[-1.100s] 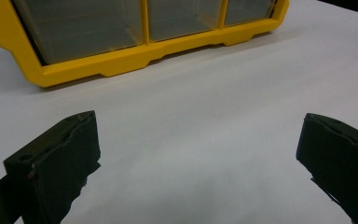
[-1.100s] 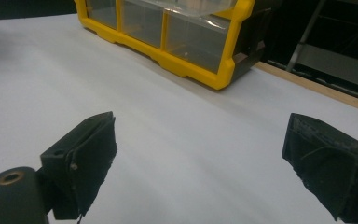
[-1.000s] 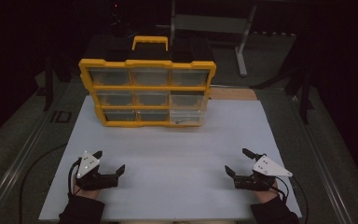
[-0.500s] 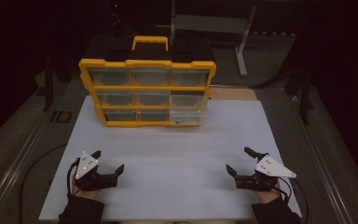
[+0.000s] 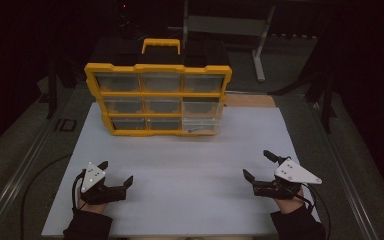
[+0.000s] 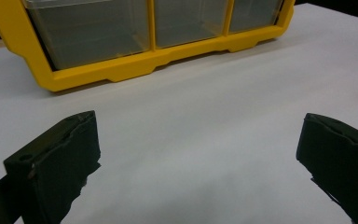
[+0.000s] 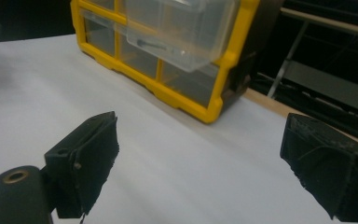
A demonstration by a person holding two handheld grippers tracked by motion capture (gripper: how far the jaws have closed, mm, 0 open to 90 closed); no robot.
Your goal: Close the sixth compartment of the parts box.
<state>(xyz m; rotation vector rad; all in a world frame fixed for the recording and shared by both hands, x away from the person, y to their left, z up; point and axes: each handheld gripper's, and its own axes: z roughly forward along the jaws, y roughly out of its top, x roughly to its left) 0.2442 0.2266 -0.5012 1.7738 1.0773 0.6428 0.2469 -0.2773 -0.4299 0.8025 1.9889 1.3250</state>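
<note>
yellow drawer organizer (image 5: 158,97) upright at counter (image 5: 190,165) far edge | right tool view: bottom drawer (image 7: 177,28) pulled partway out | left tool (image 5: 116,176) near-left corner, spread, holding nothing | right tool (image 5: 258,164) near-right corner, spread, holding nothing | both hands low, well apart

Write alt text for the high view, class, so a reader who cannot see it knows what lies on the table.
A yellow plastic organiser case with nine clear drawers stands at the far edge of a white tabletop, its bottom-right drawer pulled slightly out. Near the front edge, the left gripper and the right gripper rest open and empty, far apart.
</note>
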